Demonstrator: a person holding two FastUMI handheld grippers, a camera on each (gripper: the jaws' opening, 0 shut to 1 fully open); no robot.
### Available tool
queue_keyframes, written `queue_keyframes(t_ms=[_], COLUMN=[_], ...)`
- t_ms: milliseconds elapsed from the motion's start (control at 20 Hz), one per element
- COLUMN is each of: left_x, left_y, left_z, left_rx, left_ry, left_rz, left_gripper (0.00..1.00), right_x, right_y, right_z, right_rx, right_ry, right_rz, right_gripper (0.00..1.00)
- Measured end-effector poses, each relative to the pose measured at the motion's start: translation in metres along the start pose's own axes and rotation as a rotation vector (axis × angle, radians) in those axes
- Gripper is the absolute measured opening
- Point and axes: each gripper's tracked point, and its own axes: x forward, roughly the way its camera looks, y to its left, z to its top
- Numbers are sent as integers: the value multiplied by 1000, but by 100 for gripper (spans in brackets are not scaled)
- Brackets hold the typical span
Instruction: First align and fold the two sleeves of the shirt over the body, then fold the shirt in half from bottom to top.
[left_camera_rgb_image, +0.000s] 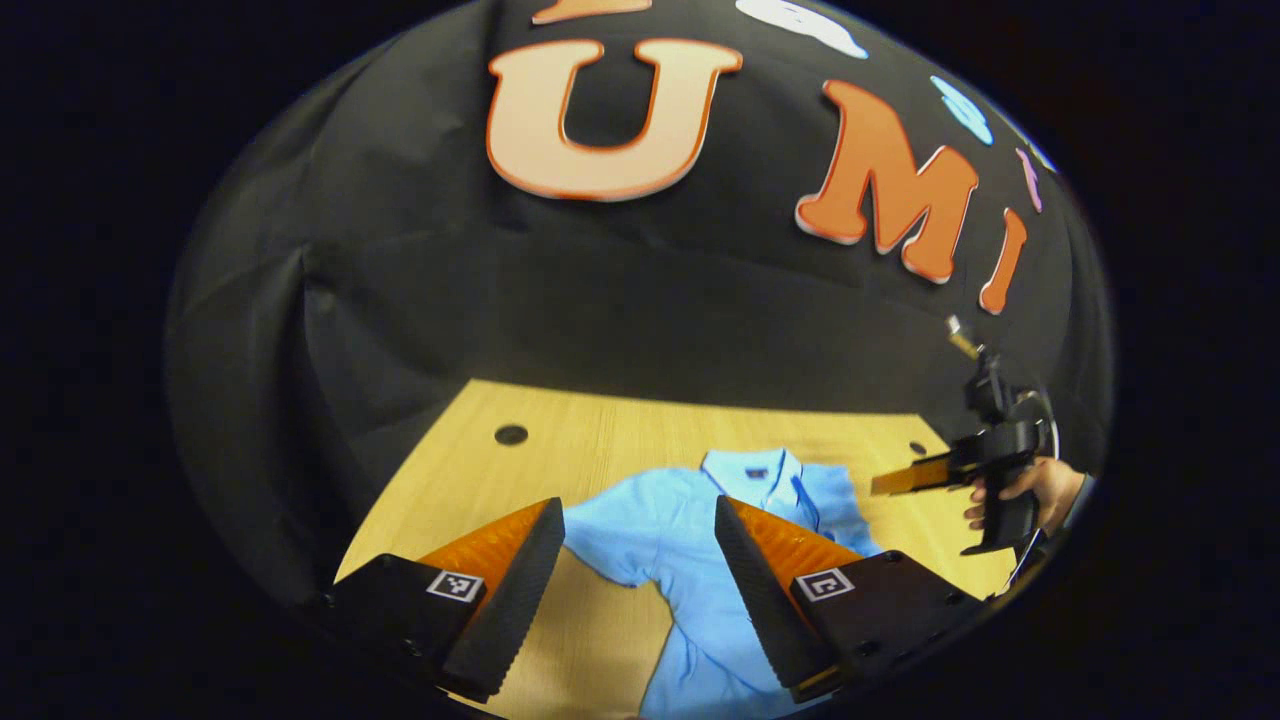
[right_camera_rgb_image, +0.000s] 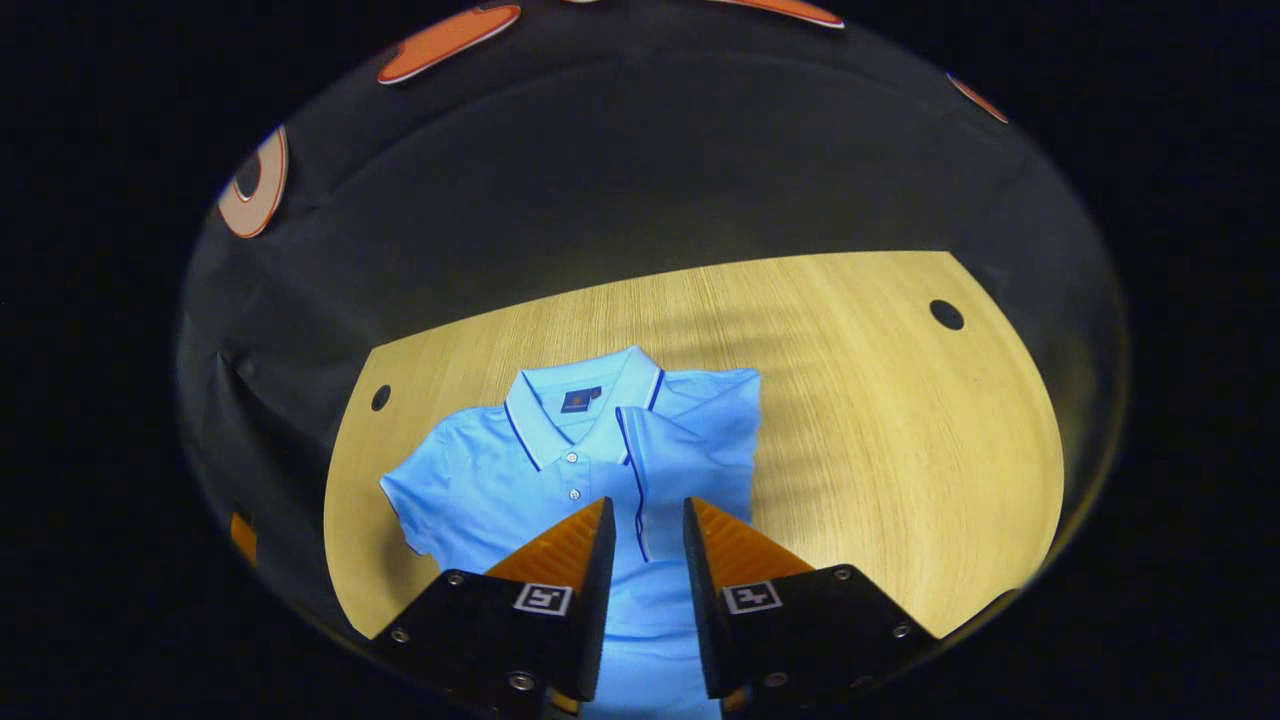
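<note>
The polo shirt (right_camera_rgb_image: 560, 470) lies flat on the desk (right_camera_rgb_image: 880, 420), collar (right_camera_rgb_image: 585, 400) toward the booth wall. One sleeve (right_camera_rgb_image: 690, 430) is folded over the body, the other sleeve (right_camera_rgb_image: 420, 495) spread out to the side. The right tool (right_camera_rgb_image: 645, 520) hangs above the shirt's middle, the left tool (left_camera_rgb_image: 640, 520) above the spread sleeve's side.

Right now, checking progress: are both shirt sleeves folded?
No. One sleeve lies folded over the shirt; the other sleeve is spread flat.

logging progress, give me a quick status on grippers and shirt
Left gripper open, empty. Right gripper open, empty, above shirt. One sleeve folded over body, other sleeve still out. Table unobstructed.
</note>
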Motion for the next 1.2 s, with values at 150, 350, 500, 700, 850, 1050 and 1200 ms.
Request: queue_keyframes(t_ms=[150,350,500,700,850,1050,1200], left_x=[30,59,85,118,140,157,166], left_y=[8,14,18,25,30,45,48], left_z=[-24,-43,-61,-91,-106,-122,-131], left_rx=[8,-15,-45,-54,-59,-69,-91], left_ry=[133,265,350,463,510,566,589], left_rz=[-8,-16,1,30,63,137,166], left_gripper=[98,98,98,98,98,98,97], right_x=[-21,-53,-72,-93,-101,-116,-128], right_y=[-15,-19,-23,-14,-22,-34,-49], right_z=[2,2,-2,-12,-20,-26,-34], right_rx=[-54,-72,-80,-67,-93,-121,-136], right_ry=[-85,-198,-272,-336,-373,-395,-392], right_rz=[-81,-114,-123,-66,-83,-114,-136], right_gripper=[64,81,91,94,96,96,96])
